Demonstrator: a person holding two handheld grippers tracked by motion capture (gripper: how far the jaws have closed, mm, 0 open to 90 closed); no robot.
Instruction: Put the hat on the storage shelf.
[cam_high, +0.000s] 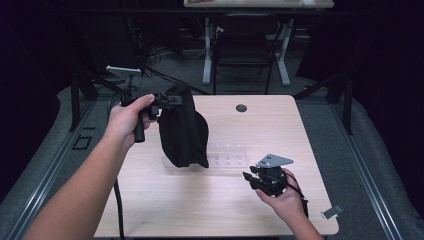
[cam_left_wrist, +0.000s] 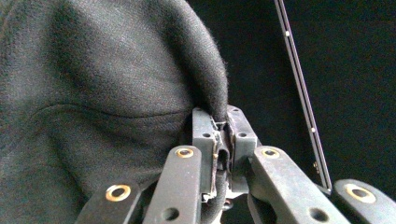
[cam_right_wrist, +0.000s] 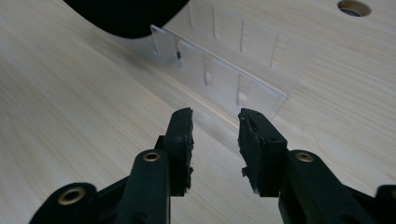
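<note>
So the left gripper (cam_high: 167, 100) is clamped on the top edge of a black fabric garment (cam_high: 182, 130) hanging centre-frame, probably into the clear plastic divider tray (cam_high: 227, 156), right gripper (cam_high: 252, 177) gaping just lower right.

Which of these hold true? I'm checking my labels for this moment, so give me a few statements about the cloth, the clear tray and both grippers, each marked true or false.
1. The left gripper is shut on an edge of the black fabric cloth. True.
2. The right gripper grips the clear plastic divided tray. False: its fingers stand apart with nothing between them, short of the tray.
3. The cloth hangs lifted, its lower end near the tray's left end. True.
4. The tray sits on the floor. False: it rests on the light wooden table.
5. The table has a round dark hole near its far edge. True.
</note>
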